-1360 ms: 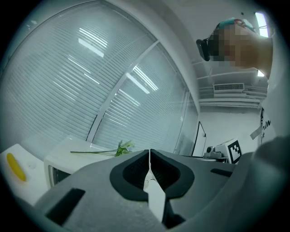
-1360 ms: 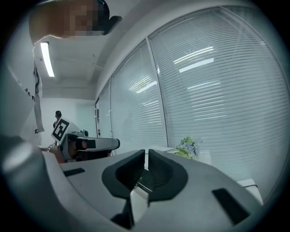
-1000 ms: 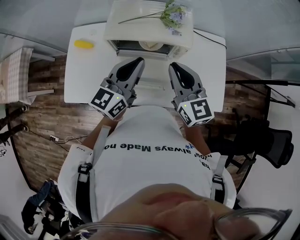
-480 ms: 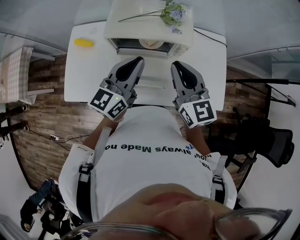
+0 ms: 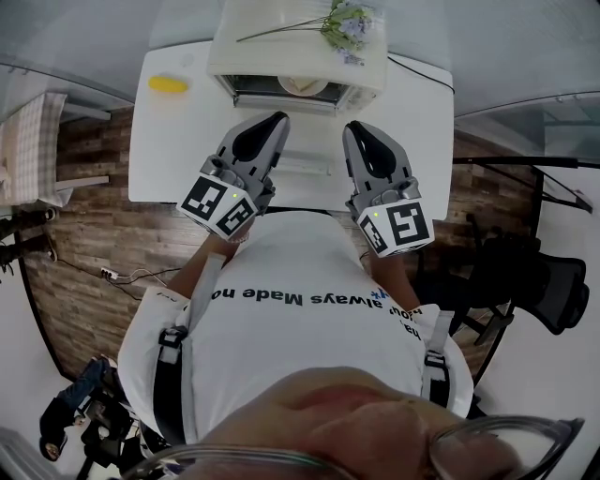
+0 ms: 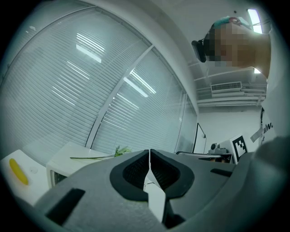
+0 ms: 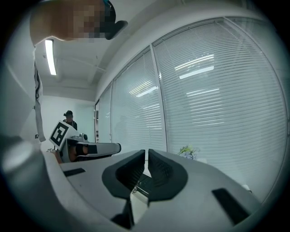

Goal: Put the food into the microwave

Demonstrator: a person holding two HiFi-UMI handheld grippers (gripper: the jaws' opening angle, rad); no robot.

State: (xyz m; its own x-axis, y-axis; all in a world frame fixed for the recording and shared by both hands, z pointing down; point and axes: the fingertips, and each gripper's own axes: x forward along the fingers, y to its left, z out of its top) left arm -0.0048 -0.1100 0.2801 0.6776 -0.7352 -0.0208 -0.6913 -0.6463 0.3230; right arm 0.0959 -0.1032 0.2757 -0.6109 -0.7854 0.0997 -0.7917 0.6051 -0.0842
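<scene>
A white microwave (image 5: 298,58) stands at the far edge of the white table (image 5: 169,150), its door dropped open toward me. Inside its cavity sits a pale plate of food (image 5: 302,88). My left gripper (image 5: 271,122) and right gripper (image 5: 360,132) hover side by side over the open door, both pointing at the microwave and both shut with nothing in them. The left gripper view has its jaws (image 6: 149,156) pressed together, with the microwave (image 6: 63,161) below left. In the right gripper view the jaws (image 7: 146,156) are together too.
A yellow item (image 5: 169,87) lies at the table's far left corner, also in the left gripper view (image 6: 18,171). A flower sprig (image 5: 345,26) rests on top of the microwave. Window blinds stand behind. A dark office chair (image 5: 534,281) sits at my right.
The right gripper has drifted slightly to the right and forward. The left gripper has barely moved, and both stay shut.
</scene>
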